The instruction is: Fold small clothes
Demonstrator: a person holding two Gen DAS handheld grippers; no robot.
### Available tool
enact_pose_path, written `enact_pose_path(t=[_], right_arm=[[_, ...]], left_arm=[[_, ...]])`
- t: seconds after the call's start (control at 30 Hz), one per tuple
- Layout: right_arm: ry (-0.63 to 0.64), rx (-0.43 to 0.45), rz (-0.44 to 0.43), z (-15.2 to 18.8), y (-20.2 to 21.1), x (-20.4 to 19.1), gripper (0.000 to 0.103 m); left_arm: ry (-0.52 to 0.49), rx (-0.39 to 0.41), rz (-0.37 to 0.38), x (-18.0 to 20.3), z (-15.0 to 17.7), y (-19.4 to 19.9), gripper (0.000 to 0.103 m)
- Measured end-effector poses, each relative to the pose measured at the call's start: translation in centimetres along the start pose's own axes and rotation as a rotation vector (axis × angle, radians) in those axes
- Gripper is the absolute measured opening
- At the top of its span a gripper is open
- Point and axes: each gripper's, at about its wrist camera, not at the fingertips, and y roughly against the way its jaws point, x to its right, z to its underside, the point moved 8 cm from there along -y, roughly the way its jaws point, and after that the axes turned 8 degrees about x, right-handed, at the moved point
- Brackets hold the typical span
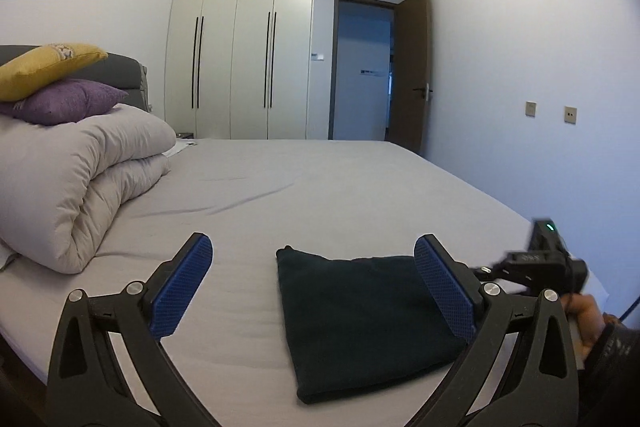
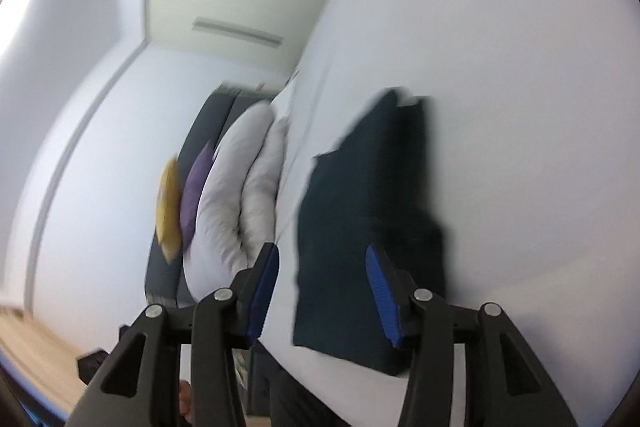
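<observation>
A dark green garment [image 1: 360, 323] lies folded into a rough square on the grey bed sheet [image 1: 320, 195]. My left gripper [image 1: 312, 247] hovers above its near side, jaws spread wide and empty, with the right blue pad [image 1: 444, 291] over the garment's right edge. In the blurred and rolled right wrist view, the same garment [image 2: 368, 207] lies on the sheet just beyond my right gripper [image 2: 322, 255]. Those jaws stand apart with nothing pinched between the pads. The right gripper's black housing [image 1: 536, 259] and the hand holding it show at the garment's right side.
A folded pale duvet [image 1: 80, 179] sits at the left with a purple pillow [image 1: 68, 101] and a yellow pillow [image 1: 44, 67] on top. A wardrobe [image 1: 240, 51] and an open door [image 1: 408, 67] stand beyond the bed. A wall runs along the bed's right side.
</observation>
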Motion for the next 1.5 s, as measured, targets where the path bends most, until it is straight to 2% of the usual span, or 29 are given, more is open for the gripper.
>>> enact_pose_path(t=[0.07, 0.13, 0.17, 0.2, 0.23, 0.27, 0.37, 0.43, 0.47, 0.5, 0.6, 0.67, 0.73, 0.8, 0.87, 0.97, 1.13, 1.27, 1.4, 1.5], right_arm=[[0.045, -0.055, -0.002, 0.4, -2.9, -1.8, 0.052], [0.035, -0.101, 0.027, 0.6, -6.1, -1.4, 0.052], [0.01, -0.114, 0.074, 0.5, -7.3, 0.3, 0.052], [-0.013, -0.115, 0.124, 0.5, -7.4, 2.1, 0.042], [-0.037, -0.11, 0.126, 0.6, -7.7, 2.9, 0.033], [-0.08, -0.095, 0.107, 0.4, -7.2, 4.0, 0.019], [-0.089, -0.032, 0.084, 0.1, -4.0, 5.0, 0.019], [-0.008, 0.019, 0.132, -0.1, -1.2, 4.4, 0.039], [0.034, 0.062, 0.201, -0.3, 0.6, 4.2, 0.069], [0.071, 0.117, 0.259, -0.6, 2.8, 3.9, 0.078], [0.189, 0.19, 0.289, -0.8, 7.9, 1.4, 0.078], [0.308, 0.234, 0.347, -0.4, 10.2, -1.6, 0.079], [0.438, 0.269, 0.377, 1.3, 10.3, -5.6, 0.086], [0.551, 0.333, 0.41, 2.6, 11.0, -9.2, 0.103], [0.635, 0.415, 0.393, 3.8, 11.7, -12.5, 0.103], [0.752, 0.438, 0.378, 5.6, 11.7, -15.9, 0.103], [0.846, 0.453, 0.491, 7.0, 11.4, -18.0, 0.103], [0.849, 0.368, 0.569, 8.5, 10.1, -18.4, 0.103], [0.861, 0.282, 0.564, 10.5, 8.0, -18.6, 0.103], [0.889, 0.27, 0.648, 11.0, 6.6, -18.0, 0.103]], left_arm=[[0.015, -0.031, 0.021, 0.2, -0.3, 0.4, 0.103], [0.023, -0.065, 0.02, 0.2, -0.4, 0.6, 0.103], [0.02, -0.086, 0.017, 0.2, -0.2, 0.7, 0.103], [0.016, -0.105, 0.014, 0.2, -0.1, 0.8, 0.103], [0.015, -0.112, 0.013, 0.1, 0.1, 0.8, 0.103], [0.015, -0.113, 0.012, 0.0, 0.2, 1.0, 0.103], [0.017, -0.155, -0.004, -0.3, 0.9, 0.5, 0.103], [0.004, -0.217, -0.013, 0.0, 2.0, -0.3, 0.103], [0.001, -0.225, -0.013, 0.1, 2.4, -0.5, 0.103], [-0.002, -0.222, -0.023, 0.3, 2.7, -0.5, 0.103], [-0.017, -0.251, -0.071, 0.8, 3.7, -0.9, 0.103], [-0.011, -0.264, -0.07, 0.9, 4.3, -1.5, 0.103], [-0.016, -0.283, -0.078, 1.3, 5.0, -1.7, 0.103], [-0.013, -0.307, -0.081, 1.5, 5.9, -2.1, 0.103], [0.004, -0.338, -0.064, 1.7, 6.8, -2.4, 0.103], [0.009, -0.383, -0.077, 1.5, 8.3, -2.9, 0.103], [0.039, -0.414, -0.099, 0.4, 9.6, -3.4, 0.103], [0.041, -0.432, -0.124, -0.2, 10.4, -3.5, 0.103], [0.048, -0.447, -0.132, -1.0, 11.2, -3.7, 0.103], [0.054, -0.457, -0.135, -1.5, 11.7, -3.9, 0.103]])
